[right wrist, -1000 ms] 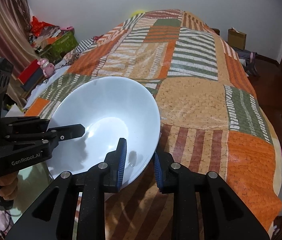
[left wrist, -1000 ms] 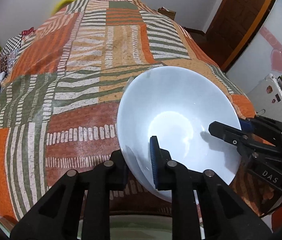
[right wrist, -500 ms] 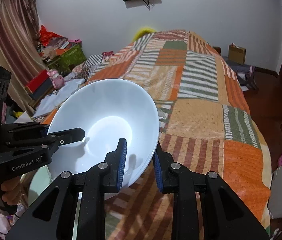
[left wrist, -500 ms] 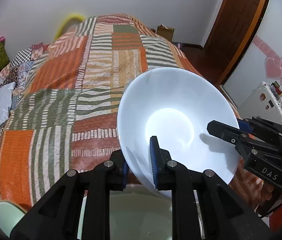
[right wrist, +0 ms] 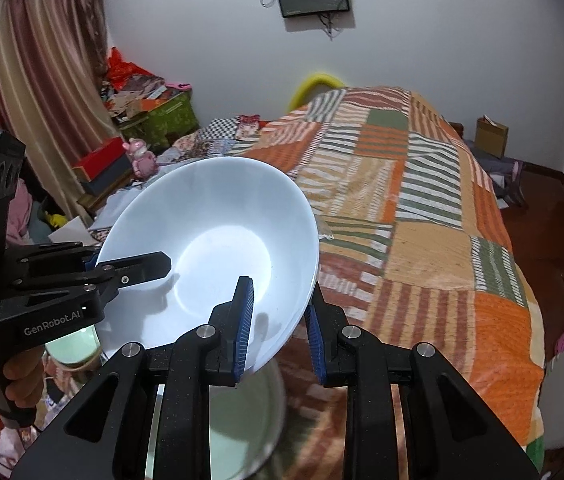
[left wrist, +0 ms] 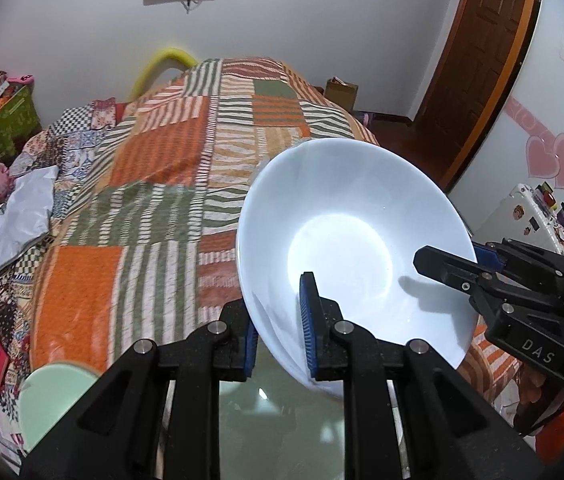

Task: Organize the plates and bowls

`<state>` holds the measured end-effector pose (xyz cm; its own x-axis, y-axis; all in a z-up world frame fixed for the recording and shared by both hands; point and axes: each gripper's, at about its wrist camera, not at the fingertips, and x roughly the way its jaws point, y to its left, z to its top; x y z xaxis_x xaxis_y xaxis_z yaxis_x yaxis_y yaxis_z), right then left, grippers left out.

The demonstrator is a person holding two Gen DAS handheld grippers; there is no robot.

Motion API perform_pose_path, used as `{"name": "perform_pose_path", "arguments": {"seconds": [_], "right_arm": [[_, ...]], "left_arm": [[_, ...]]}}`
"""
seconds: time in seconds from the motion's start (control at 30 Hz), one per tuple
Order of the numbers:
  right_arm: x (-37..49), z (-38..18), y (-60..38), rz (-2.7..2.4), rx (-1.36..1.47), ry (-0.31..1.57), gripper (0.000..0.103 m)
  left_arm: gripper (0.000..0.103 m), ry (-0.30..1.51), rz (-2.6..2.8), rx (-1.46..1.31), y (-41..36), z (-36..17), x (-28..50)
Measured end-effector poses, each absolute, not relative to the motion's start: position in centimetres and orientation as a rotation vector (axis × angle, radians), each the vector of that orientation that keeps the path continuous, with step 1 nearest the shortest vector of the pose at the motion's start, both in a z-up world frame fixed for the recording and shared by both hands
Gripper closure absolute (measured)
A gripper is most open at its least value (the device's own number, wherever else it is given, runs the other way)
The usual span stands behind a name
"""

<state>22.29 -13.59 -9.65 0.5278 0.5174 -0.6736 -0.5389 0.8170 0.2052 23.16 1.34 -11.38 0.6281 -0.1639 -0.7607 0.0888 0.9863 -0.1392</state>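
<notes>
Both grippers hold one large white bowl (left wrist: 346, 232) in the air above the foot of the bed. My left gripper (left wrist: 279, 322) is shut on the bowl's near-left rim, one blue pad inside and one outside. My right gripper (right wrist: 277, 314) is shut on the opposite rim of the same bowl (right wrist: 209, 240). Each gripper shows in the other's view, the right gripper (left wrist: 482, 264) at the right edge and the left gripper (right wrist: 93, 270) at the left edge. A pale green dish (left wrist: 282, 420) lies below the bowl, partly hidden by my fingers; it also shows in the right wrist view (right wrist: 237, 420).
A patchwork orange, green and striped bedspread (left wrist: 169, 184) covers the bed ahead. A small pale green plate (left wrist: 53, 396) sits at the lower left. Clutter and boxes (right wrist: 145, 112) stand by the curtain. A wooden door (left wrist: 486, 52) and a white fridge (left wrist: 530, 216) stand to the right.
Both grippers have lifted the white bowl higher and tilted upward, so more of the room and wall shows. The green dishes below have come into view. The grips are unchanged.
</notes>
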Motion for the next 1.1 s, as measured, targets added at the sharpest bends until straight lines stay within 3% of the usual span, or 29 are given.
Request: {"name": "perform_pose_path", "arguments": {"seconds": [0.63,1.1], "right_arm": [[18.0,-8.5,-4.3,0.800,-0.090,0.757,0.080],[16.2,-10.4,1.7,0.906,-0.119,0.806,0.080]], "left_arm": [[0.085,0.812,0.020,-0.177,11.3,-8.9,15.0],[0.085,0.830,0.132,-0.232,17.4,-10.6,10.5]]}}
